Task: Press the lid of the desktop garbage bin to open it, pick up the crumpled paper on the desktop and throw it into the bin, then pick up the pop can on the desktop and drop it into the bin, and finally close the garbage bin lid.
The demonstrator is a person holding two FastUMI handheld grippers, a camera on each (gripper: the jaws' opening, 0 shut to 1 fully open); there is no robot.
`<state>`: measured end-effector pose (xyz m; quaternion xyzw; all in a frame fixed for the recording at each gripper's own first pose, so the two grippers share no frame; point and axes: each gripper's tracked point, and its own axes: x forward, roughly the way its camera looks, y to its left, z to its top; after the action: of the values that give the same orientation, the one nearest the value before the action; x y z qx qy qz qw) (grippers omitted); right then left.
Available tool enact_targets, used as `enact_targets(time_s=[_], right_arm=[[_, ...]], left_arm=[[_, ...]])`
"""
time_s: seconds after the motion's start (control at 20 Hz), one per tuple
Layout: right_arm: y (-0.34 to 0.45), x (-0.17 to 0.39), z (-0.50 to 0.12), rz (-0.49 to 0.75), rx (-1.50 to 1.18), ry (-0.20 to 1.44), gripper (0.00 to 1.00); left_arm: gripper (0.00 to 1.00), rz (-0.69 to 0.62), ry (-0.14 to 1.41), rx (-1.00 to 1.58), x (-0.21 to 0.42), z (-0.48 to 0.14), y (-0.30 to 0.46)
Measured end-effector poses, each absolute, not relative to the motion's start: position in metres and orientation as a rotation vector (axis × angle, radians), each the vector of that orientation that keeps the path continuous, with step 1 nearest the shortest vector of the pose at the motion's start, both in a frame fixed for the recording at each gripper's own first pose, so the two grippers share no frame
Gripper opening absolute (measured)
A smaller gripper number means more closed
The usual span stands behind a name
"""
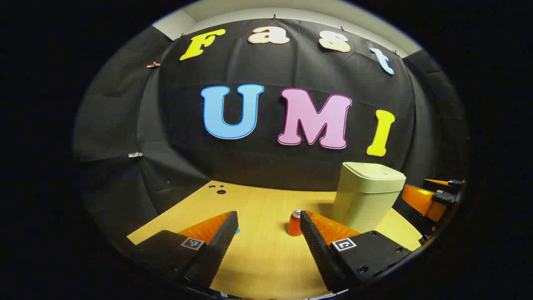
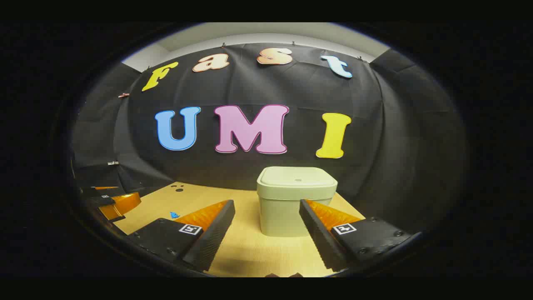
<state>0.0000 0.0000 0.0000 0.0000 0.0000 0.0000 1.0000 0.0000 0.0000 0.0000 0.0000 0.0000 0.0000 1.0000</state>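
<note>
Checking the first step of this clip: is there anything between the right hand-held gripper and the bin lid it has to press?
Nothing visible. In the right gripper view the right hand-held gripper is open and faces the garbage bin straight ahead, lid closed, with bare desktop between them.

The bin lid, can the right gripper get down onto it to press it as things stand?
Probably yes. The garbage bin stands straight ahead of the right gripper, its closed lid bare on top, with open table between.
</note>
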Motion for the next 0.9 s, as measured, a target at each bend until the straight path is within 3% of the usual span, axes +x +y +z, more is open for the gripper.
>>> enact_targets(time_s=[0.9], right_arm=[[-0.027, 0.02, -0.015, -0.027, 0.018, 0.042, 0.98]], left_arm=[[0.95, -0.043, 0.025, 0.055, 0.03, -0.011, -0.034]])
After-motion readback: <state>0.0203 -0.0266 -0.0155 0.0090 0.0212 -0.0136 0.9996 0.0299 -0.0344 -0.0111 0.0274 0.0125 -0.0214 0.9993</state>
